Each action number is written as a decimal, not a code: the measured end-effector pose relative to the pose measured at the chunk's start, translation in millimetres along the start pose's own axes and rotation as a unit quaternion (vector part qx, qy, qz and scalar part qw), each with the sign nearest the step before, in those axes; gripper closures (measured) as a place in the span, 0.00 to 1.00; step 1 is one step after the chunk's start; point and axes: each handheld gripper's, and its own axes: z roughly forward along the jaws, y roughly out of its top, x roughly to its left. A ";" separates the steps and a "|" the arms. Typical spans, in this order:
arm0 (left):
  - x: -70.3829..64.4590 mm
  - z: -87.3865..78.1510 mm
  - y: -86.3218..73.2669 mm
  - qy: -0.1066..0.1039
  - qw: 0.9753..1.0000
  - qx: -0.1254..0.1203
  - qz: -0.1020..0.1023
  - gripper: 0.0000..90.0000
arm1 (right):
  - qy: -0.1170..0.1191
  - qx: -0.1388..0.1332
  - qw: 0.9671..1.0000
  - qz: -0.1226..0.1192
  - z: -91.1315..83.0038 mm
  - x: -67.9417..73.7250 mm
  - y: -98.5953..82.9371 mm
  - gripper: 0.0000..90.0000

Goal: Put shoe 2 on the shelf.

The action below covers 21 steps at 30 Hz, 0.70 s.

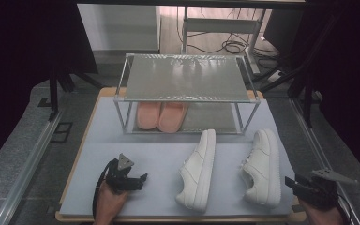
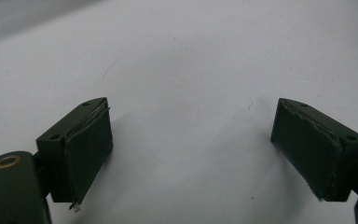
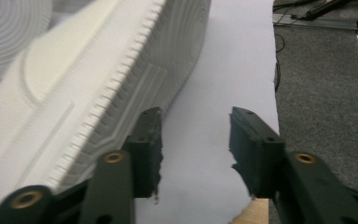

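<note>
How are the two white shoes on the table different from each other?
The left white shoe lies tipped on its side, showing its side wall and sole edge, while the right white shoe stands upright with its laces facing up. The right white shoe sits close to the right tongs; the left white shoe lies mid-mat, between both tongs. Both are white sneakers resting on the pale mat before the rack.

White sneaker (image 3: 93, 79) crowds right hand-held gripper (image 3: 196, 149).

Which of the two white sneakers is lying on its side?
The left white sneaker, the one nearer the left tongs. It is tipped over with its sole edge showing, while the right white sneaker stands upright on its sole.
</note>
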 end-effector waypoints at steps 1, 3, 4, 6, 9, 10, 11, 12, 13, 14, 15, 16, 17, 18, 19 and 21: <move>0.0 0.0 0.0 0.000 1.000 0.000 0.000 0.14 | 0.001 0.000 1.000 -0.003 -0.6 1.0 1.8 0.68; 0.0 0.0 0.0 0.000 1.000 0.000 0.000 0.14 | 0.004 0.003 1.000 -0.009 -1.9 2.7 5.3 0.73; -0.1 0.0 0.0 0.000 1.000 0.000 0.000 0.14 | 0.006 0.005 1.000 -0.011 -2.7 3.7 7.1 0.78; -0.1 0.0 -0.1 0.001 1.000 0.000 0.000 0.14 | 0.012 0.008 1.000 -0.016 -4.5 5.5 10.7 0.87; -0.1 0.0 -0.1 0.001 1.000 0.000 0.000 0.14 | 0.023 0.011 0.999 -0.026 -7.3 9.8 15.8 0.99; -0.1 -0.1 -0.1 0.001 1.000 0.000 0.000 0.14 | 0.027 0.010 0.999 -0.029 -8.0 11.5 17.4 1.00; -0.2 0.0 -0.1 0.001 1.000 0.000 0.000 0.14 | 0.030 0.010 0.999 -0.030 -8.4 13.2 19.1 1.00; -0.2 0.0 -0.1 0.001 1.000 0.000 0.000 0.14 | 0.033 0.012 0.999 -0.033 -8.5 15.4 20.7 1.00; -0.2 0.0 -0.1 0.001 1.000 0.000 0.000 0.14 | 0.033 0.011 0.999 -0.039 -8.7 17.7 22.2 1.00; -0.2 -0.1 -0.1 0.001 1.000 -0.001 0.000 0.14 | 0.034 0.009 0.998 -0.043 -8.9 19.9 23.6 1.00; -0.2 -0.1 -0.1 0.001 1.000 -0.001 0.000 0.14 | 0.034 0.009 0.998 -0.043 -8.9 19.9 23.6 1.00; -0.2 -0.1 -0.1 0.001 1.000 0.000 0.000 0.14 | 0.038 0.006 0.998 -0.049 -8.0 24.1 26.9 1.00; -0.2 -0.1 -0.1 0.001 1.000 0.000 0.000 0.14 | 0.038 0.006 0.998 -0.049 -8.0 24.1 26.9 1.00; -0.3 -0.1 -0.1 0.001 1.000 -0.001 0.000 0.14 | 0.038 0.006 0.998 -0.058 -5.4 27.5 30.1 1.00; -0.3 0.0 -0.2 0.001 1.000 -0.001 0.000 0.14 | 0.038 0.005 0.998 -0.059 -3.9 28.6 31.5 1.00; -0.3 0.0 -0.2 0.001 1.000 -0.001 0.000 0.14 | 0.040 0.002 0.997 -0.064 -0.8 29.7 33.9 1.00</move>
